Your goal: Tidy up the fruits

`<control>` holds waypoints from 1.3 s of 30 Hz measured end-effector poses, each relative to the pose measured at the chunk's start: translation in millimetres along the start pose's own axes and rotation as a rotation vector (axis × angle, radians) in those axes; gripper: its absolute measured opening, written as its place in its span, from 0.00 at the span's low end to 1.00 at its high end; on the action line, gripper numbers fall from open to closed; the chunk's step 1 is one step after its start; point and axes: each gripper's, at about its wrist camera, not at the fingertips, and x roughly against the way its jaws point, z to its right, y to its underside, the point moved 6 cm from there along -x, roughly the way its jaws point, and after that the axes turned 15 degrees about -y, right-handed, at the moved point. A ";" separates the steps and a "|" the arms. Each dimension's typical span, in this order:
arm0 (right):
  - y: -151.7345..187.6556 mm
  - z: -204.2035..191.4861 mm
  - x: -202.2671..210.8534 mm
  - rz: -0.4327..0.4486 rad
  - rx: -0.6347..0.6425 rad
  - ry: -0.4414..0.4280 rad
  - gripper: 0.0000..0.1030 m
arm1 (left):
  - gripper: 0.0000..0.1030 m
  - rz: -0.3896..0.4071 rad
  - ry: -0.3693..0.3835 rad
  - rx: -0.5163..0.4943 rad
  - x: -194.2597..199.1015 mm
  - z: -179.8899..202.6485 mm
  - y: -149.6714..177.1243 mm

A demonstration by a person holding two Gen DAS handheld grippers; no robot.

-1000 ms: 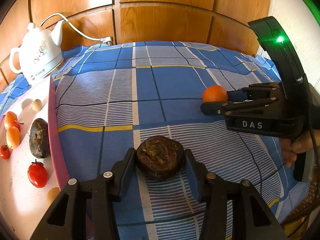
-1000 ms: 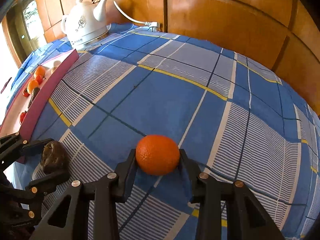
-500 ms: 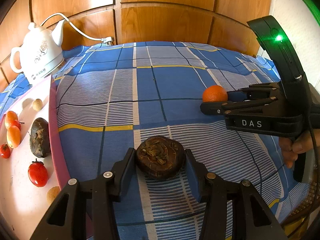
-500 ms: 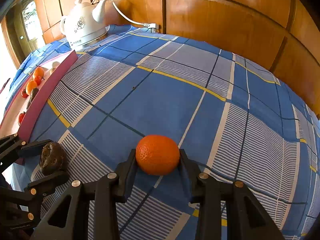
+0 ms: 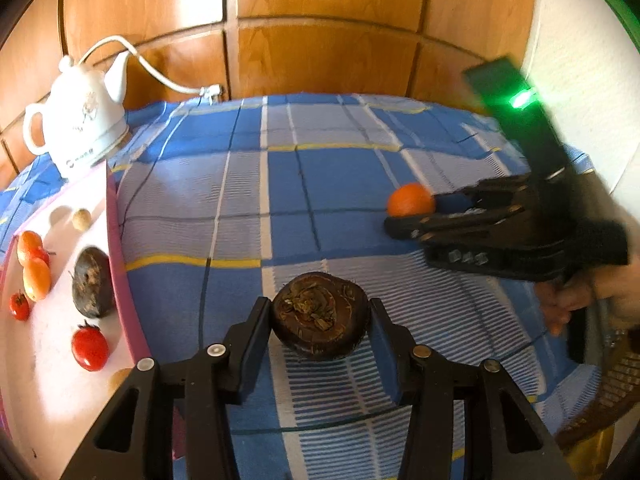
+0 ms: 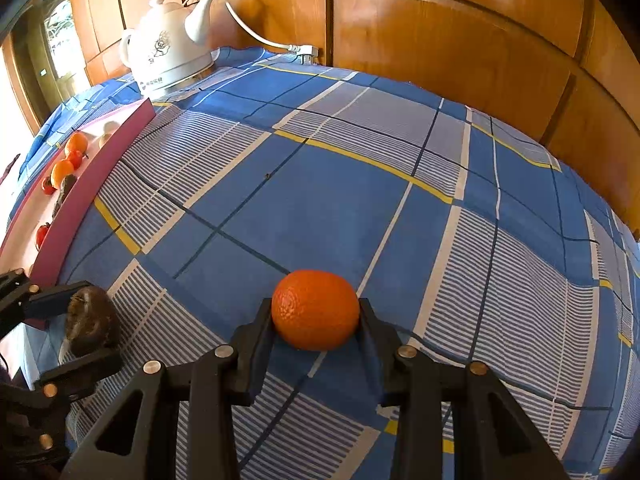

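My left gripper (image 5: 320, 322) is shut on a dark brown water chestnut (image 5: 319, 315), just above the blue checked cloth. My right gripper (image 6: 316, 320) is shut on an orange tangerine (image 6: 315, 309); it also shows at the right of the left wrist view (image 5: 410, 200). The left gripper and its chestnut (image 6: 90, 322) show at the lower left of the right wrist view. A white tray with a pink rim (image 5: 116, 248) at the left holds another chestnut (image 5: 91, 282), cherry tomatoes (image 5: 90, 348), small orange fruits (image 5: 36, 278) and a pale round fruit (image 5: 81, 219).
A white electric kettle (image 5: 84, 120) with a cord stands at the back left, behind the tray. Wooden wall panels (image 5: 320, 40) close off the far side. The table edge falls away at the right, beside a wicker seat (image 5: 616, 384).
Both views have tilted and shifted slightly as the grippers moved; the right gripper with the tangerine has lifted a little. Both grips are unchanged.
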 end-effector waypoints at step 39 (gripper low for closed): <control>0.5 -0.2 2.4 -0.012 0.003 0.008 0.38 | 0.48 -0.121 -0.378 0.439 4.5 -257.5 37.3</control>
